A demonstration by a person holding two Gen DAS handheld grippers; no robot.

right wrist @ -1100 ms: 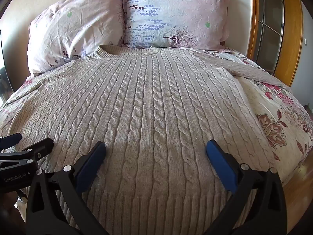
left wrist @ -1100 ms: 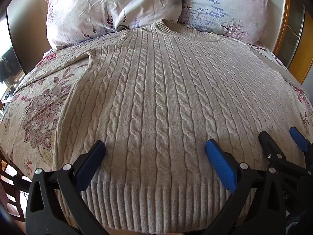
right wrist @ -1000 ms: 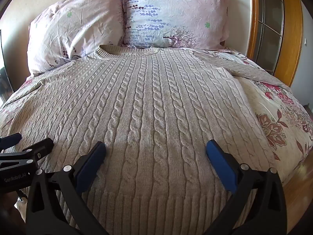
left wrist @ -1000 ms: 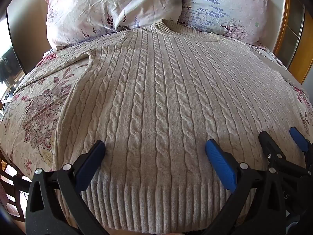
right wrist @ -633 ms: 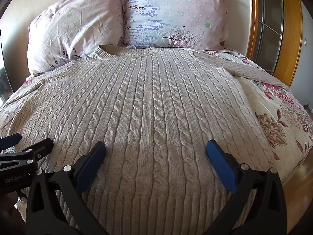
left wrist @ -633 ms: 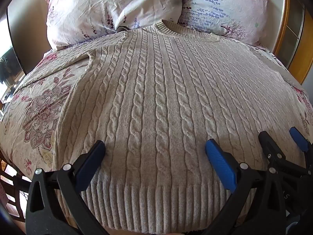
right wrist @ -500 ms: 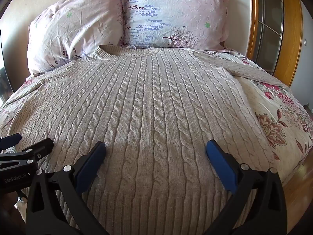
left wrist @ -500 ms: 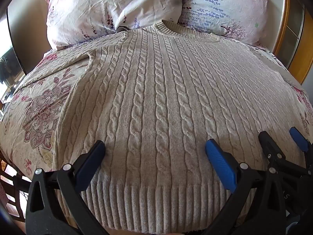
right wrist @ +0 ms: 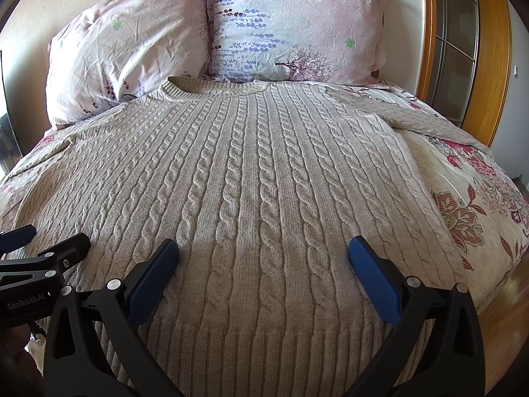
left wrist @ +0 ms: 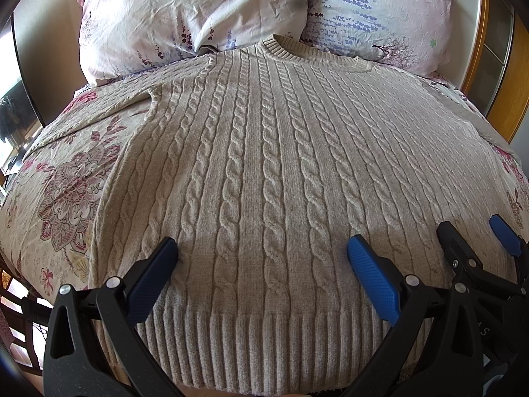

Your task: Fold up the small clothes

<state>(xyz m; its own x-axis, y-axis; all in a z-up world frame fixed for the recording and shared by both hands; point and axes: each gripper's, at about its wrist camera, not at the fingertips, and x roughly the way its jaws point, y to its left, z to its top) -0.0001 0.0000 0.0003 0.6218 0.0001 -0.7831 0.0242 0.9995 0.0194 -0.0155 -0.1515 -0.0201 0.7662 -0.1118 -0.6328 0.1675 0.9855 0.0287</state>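
A beige cable-knit sweater (left wrist: pixel 264 165) (right wrist: pixel 258 178) lies flat and face up on the bed, its collar against the pillows and its ribbed hem nearest me. Both sleeves stretch out to the sides. My left gripper (left wrist: pixel 261 248) hovers open over the hem's left half, with nothing between its blue pads. My right gripper (right wrist: pixel 263 248) hovers open over the hem's right half, also holding nothing. In the left wrist view the right gripper (left wrist: pixel 476 235) shows at the right edge. The right wrist view has the left gripper (right wrist: pixel 49 238) at its left edge.
Two floral pillows (right wrist: pixel 132 49) (right wrist: pixel 294 23) lean against the wall behind the collar. A floral bedsheet (left wrist: pixel 62 192) (right wrist: pixel 469 208) shows on both sides of the sweater. A wooden-framed glass door (right wrist: pixel 463 43) stands to the right of the bed, and wood floor (right wrist: pixel 509 314) lies beyond its right edge.
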